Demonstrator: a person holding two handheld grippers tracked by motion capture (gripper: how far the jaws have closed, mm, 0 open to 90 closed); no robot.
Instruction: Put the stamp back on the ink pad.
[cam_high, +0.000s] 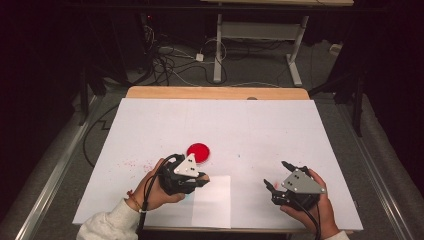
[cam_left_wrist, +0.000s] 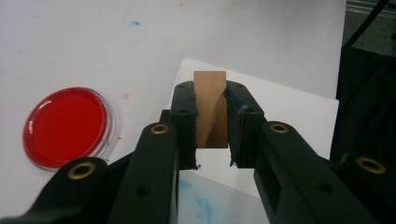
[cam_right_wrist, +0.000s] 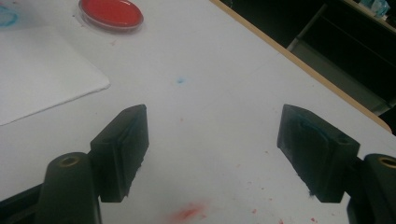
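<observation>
My left gripper (cam_left_wrist: 211, 123) is shut on a small brown wooden block (cam_left_wrist: 211, 107), which stands upright between the pads. In the high view this gripper (cam_high: 204, 179) hovers at the upper left corner of a white paper sheet (cam_high: 214, 202) near the table's front edge. A round clear dish of red paint (cam_high: 199, 152) lies just behind it, and the same dish (cam_left_wrist: 65, 126) shows to the left of the jaws. My right gripper (cam_right_wrist: 212, 156) is open with nothing between its pads; it (cam_high: 275, 177) hangs above the white table cover at the front right.
The white cover (cam_high: 260, 125) carries red specks and a small blue spot (cam_right_wrist: 180, 80). Blue smears mark the surface under the left jaws (cam_left_wrist: 198, 205). The wooden table edge (cam_high: 215, 93) runs along the back, with cables on the floor beyond.
</observation>
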